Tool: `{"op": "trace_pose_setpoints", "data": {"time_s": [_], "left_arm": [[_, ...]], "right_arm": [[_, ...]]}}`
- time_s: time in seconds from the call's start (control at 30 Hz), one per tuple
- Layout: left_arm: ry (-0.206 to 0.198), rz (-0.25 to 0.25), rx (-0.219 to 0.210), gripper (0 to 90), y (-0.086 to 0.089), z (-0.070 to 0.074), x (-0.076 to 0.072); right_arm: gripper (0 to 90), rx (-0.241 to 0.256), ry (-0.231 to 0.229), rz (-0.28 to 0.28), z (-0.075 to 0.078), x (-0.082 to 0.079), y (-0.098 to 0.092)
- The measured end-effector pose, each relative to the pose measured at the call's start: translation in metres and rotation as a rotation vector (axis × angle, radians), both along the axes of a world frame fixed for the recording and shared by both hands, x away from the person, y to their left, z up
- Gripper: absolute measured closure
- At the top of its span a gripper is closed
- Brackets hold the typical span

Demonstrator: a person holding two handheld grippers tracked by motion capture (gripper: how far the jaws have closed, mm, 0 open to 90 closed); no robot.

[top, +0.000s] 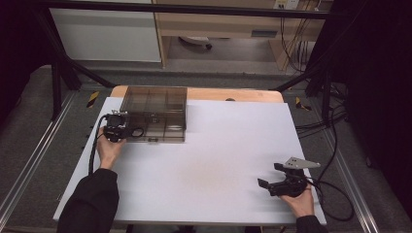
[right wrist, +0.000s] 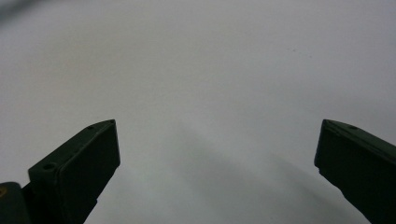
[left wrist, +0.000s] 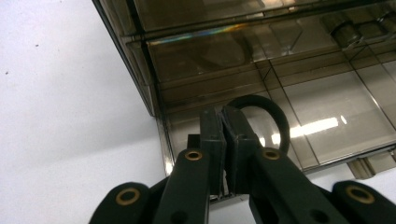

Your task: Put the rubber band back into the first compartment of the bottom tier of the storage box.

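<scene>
Smoke-tinted plastic organiser box (top: 154, 114) meets the left gripper (top: 127, 131) at the table's far-left corner.

Jaws pressed together on a black ring (left wrist: 261, 109) — a rubber band or O-ring, hard to tell — the left gripper hovers at the box's near-left edge, seemingly mid-delivery into a compartment. The next move likely calls for centring the ring over one cell, then letting go. The right gripper (top: 276, 174) waits well apart on the white sheet (top: 218, 160) — jaws spread wide, holding nothing.

Box (top: 154, 113) far-left on table (top: 209, 160); ring (left wrist: 261, 112) inside.
</scene>
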State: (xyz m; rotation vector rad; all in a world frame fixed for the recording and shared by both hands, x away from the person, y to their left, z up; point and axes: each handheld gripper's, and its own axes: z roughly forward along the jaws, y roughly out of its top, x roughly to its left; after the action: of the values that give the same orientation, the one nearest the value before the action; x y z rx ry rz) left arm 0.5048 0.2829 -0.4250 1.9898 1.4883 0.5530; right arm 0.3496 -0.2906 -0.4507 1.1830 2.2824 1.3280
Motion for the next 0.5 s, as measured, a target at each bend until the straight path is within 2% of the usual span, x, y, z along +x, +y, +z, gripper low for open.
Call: {"op": "trace_pose_setpoints", "data": {"time_s": [0.2, 0.5], "left_arm": [[0.009, 0.001, 0.01, 84.9, -0.0003, -0.0017, 0.0006], [-0.016, -0.023, -0.011, 74.7, 0.0001, 0.0066, -0.0049]], "right_arm": [[0.8, -0.001, -0.001, 0.002, 0.0, 0.0002, -0.0001], [0.8, -0.001, -0.001, 0.001, 0.0, 0.0001, 0.0]]}}
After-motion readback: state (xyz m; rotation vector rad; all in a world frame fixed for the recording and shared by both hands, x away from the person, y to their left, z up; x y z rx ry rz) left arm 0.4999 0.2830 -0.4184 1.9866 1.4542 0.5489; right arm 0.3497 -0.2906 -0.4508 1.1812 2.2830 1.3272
